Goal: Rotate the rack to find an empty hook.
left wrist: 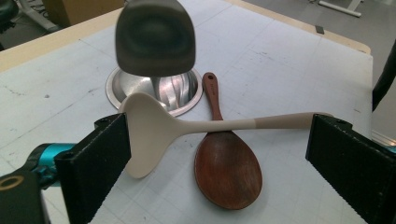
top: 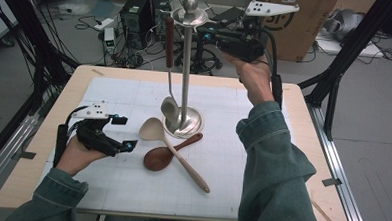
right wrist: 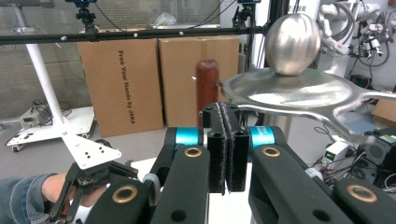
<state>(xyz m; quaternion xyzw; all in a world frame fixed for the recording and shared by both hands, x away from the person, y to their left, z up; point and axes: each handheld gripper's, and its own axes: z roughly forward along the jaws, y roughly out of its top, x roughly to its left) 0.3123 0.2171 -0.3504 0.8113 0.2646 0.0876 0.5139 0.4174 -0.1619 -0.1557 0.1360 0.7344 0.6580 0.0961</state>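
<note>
a person in green sleeves works at a pale wooden bench [top: 43,134] covered by a white gridded mat [top: 222,161], with a hand-held gripper in each hand.

a tall metal utensil stand [top: 186,65] rises from a round base near the middle of the mat, topped by a flat hook plate and a ball knob. a ladle with a dark wooden handle [top: 170,44] hangs from the plate on the stand's left side in the high view, its metal bowl low beside the base.

the right hand-held gripper [top: 212,38] is raised to the top of the stand, just beside the hook plate. in the right gripper view its two black jaws are pressed together with nothing between them, and the hanging handle's top and the plate sit just beyond the tips.

the left hand-held gripper [top: 125,133] is low over the mat at the left, its jaws spread wide and holding nothing. in the left gripper view they frame a cream spoon [left wrist: 154,126] lying on the mat, whose long handle crosses over the handle of a dark wooden spoon [left wrist: 228,170]. both spoons lie just in front of the stand's base, and the cream spoon's bowl is close to the left hand-held gripper's tips without touching them.
</note>
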